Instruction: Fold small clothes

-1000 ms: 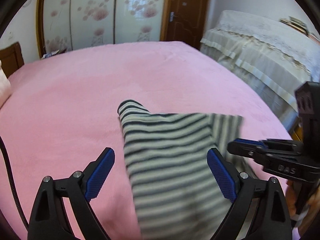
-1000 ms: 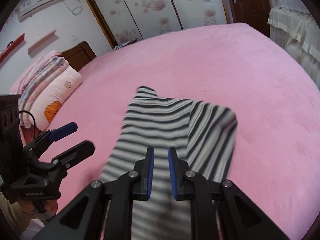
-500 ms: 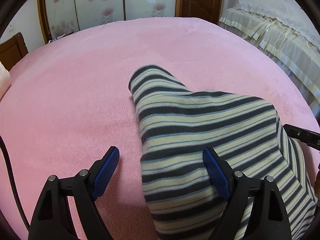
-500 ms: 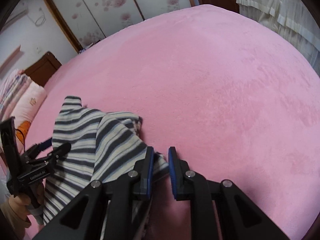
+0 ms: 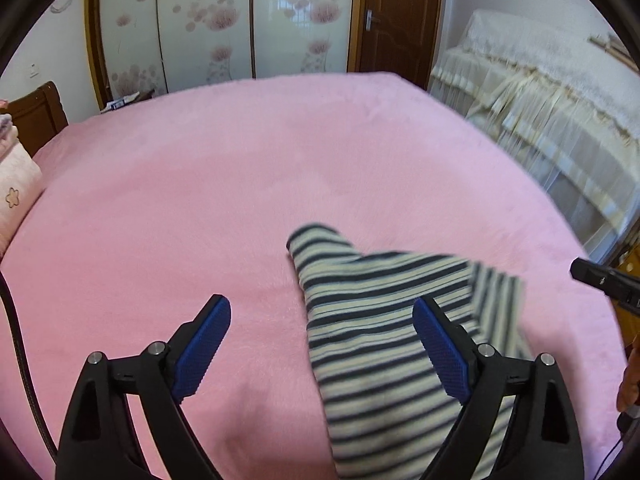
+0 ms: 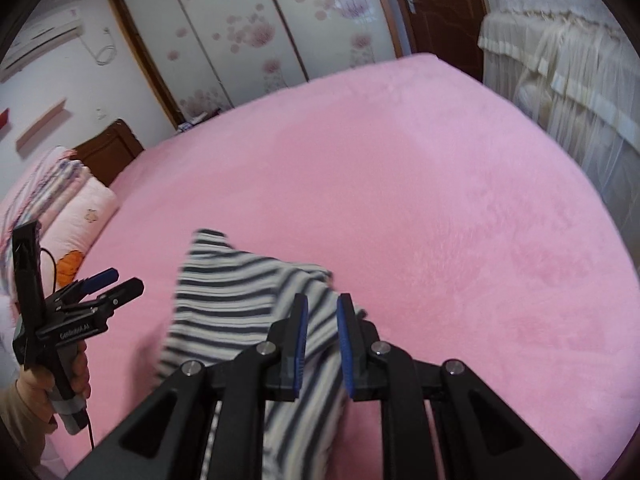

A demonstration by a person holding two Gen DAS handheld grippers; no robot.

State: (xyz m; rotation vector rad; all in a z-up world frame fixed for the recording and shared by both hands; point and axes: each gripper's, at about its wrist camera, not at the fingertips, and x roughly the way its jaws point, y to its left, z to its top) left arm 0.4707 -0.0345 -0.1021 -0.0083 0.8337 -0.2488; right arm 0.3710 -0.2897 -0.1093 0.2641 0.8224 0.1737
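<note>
Lying on the pink bed (image 5: 240, 184), the striped garment (image 5: 384, 320) runs its long axis away from the person, a narrow end pointing toward the far wardrobe and the wide part near the grippers. The right gripper (image 6: 322, 336) is the nearer one: its jaws stand close together with striped cloth between them, apparently pinching the garment's right edge and holding it raised. The left gripper (image 5: 320, 344) hangs spread wide and empty, its right finger over the cloth, its left finger over bare blanket. Compared with half a second ago, the right gripper has carried the cloth back from the far side, and the garment lies flatter and longer; the left gripper looks unchanged.
</note>
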